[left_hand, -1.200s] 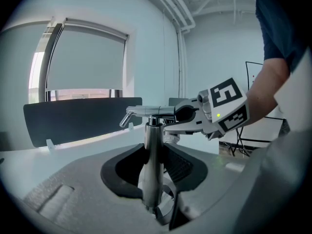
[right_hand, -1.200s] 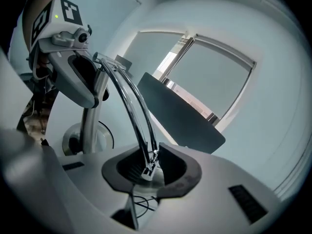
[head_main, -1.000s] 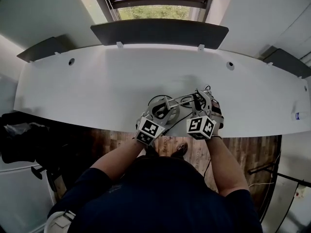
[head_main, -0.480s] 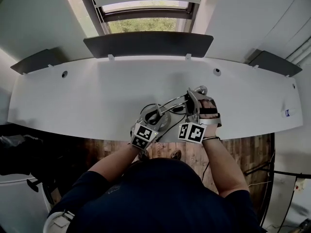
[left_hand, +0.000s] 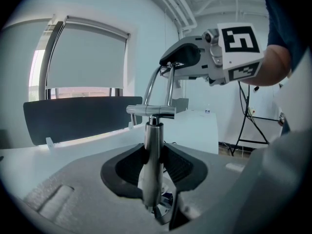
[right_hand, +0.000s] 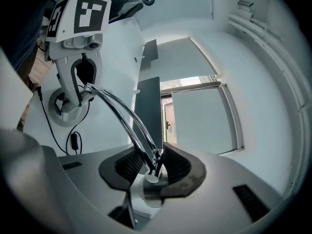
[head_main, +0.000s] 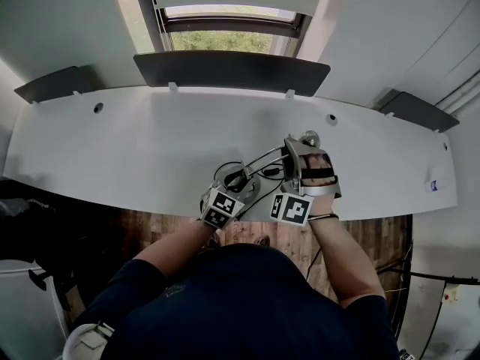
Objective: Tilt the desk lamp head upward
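Right fingers: the right gripper (right_hand: 155,154) is opening its fingers (right_hand: 181,164). The lamp head (right_hand: 147,191) and the top of the two thin arms (right_hand: 122,116) sit between them. The pads look to be easing off the metal rather than squeezing it.
Left fingers: the left gripper (left_hand: 152,152) is clenched on the lamp's upright post (left_hand: 149,145), with a dark pad pressed to each side just under the crossbar (left_hand: 151,110).
Lamp: its round base (right_hand: 68,110) stands on the white worktop (head_main: 127,148) near the front edge, right before the person. The arms rise from the post and slant over to the head on the person's right.
Cord: a black cord with a switch (right_hand: 74,140) trails from the base across the worktop.
Step in hand: most likely letting go of the head once its angle is set. No view shows clearly how far up it now points.
Next move: the right gripper should back straight off the head without dragging it down. The left should hold the post so the base does not slide, and release only afterwards.
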